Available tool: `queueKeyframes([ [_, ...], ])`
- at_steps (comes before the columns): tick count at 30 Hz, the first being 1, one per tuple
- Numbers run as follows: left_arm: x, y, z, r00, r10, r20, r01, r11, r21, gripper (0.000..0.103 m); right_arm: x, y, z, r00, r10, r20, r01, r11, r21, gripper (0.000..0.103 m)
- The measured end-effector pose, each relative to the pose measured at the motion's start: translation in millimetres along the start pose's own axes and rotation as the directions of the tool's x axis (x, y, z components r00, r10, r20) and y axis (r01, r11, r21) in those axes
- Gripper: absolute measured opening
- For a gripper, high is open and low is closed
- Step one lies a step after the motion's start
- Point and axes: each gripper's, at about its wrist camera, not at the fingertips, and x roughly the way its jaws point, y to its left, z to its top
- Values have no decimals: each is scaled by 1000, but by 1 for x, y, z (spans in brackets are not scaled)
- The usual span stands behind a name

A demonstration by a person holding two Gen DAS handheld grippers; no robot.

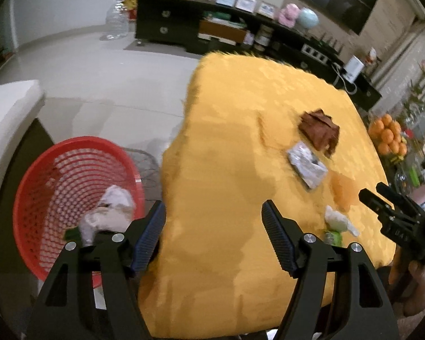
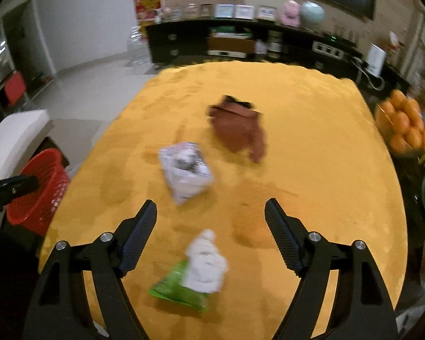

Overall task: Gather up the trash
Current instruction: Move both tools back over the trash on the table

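Observation:
A yellow-covered table (image 1: 226,170) (image 2: 311,141) carries trash: a brown crumpled wrapper (image 1: 320,130) (image 2: 238,127), a silver-white packet (image 1: 307,164) (image 2: 185,170), and a white crumpled tissue (image 2: 206,260) (image 1: 338,219) lying on a green packet (image 2: 175,289) (image 1: 333,238). A red mesh basket (image 1: 70,198) (image 2: 39,189) stands left of the table and holds white crumpled paper (image 1: 110,212). My left gripper (image 1: 214,215) is open and empty over the table's left edge beside the basket. My right gripper (image 2: 211,212) is open and empty, just above the tissue and green packet.
A white sofa arm (image 1: 5,119) lies left of the basket. A bowl of oranges (image 2: 405,124) stands right of the table. A dark TV cabinet (image 2: 240,42) with frames and a large clear water bottle (image 1: 116,19) lie beyond, across a pale tiled floor.

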Motion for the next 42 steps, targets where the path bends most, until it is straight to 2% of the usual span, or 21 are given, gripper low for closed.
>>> queueKeyframes([
  [13, 52, -80, 27, 990, -111, -90, 116, 992, 55, 69, 2, -47, -16, 1000, -21, -2, 21, 995, 98, 76],
  [22, 101, -127, 52, 979, -128, -160, 141, 988, 68, 70, 14, -73, -23, 1000, -23, -17, 25, 988, 152, 76],
  [30, 148, -147, 61, 962, -118, -245, 135, 989, 55, 70, 26, -88, -24, 999, -14, -33, 20, 983, 183, 76],
  [37, 156, -147, 57, 971, -87, -221, 110, 989, 94, 69, 34, -94, -27, 999, -13, -42, 21, 980, 199, 76],
  [39, 155, -147, 55, 975, -83, -206, 108, 988, 109, 61, 34, -94, -27, 999, -13, -42, 21, 980, 197, 76],
  [42, 151, -145, 50, 977, -95, -191, 119, 986, 118, 54, 34, -94, -27, 999, -15, -40, 23, 982, 190, 76],
])
